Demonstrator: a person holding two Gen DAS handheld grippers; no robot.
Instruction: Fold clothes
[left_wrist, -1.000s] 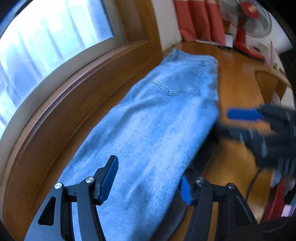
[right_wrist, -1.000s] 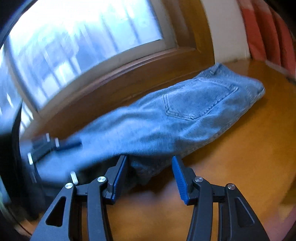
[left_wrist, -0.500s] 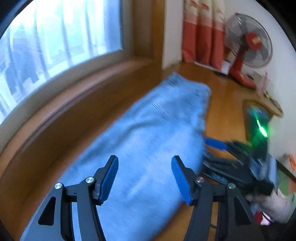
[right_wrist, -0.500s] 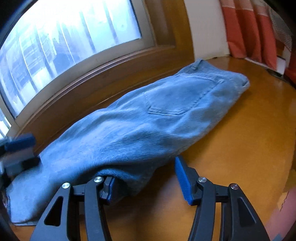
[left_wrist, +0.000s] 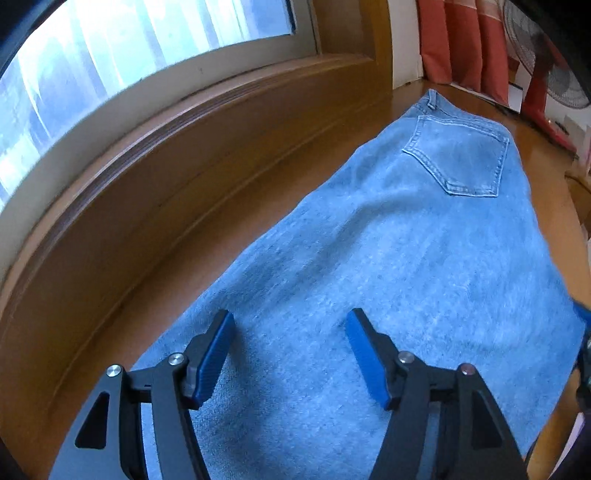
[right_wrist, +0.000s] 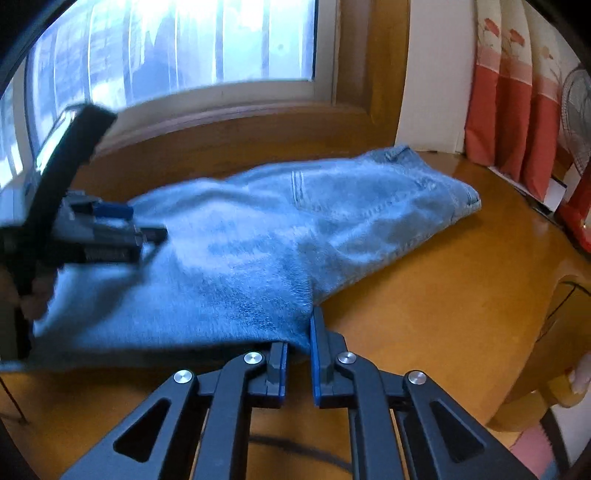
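A pair of light blue denim jeans lies lengthwise on the glossy orange-brown wooden surface, its back pocket facing up and its waistband at the far end, towards the red and cream patterned curtain. The right gripper has just been closing and now pinches the near edge of the jeans between its blue pads. The left gripper hovers over the leg end of the jeans; its jaws have just been opening and stand wide with nothing clamped. The wood-framed window runs along the far side of the jeans.
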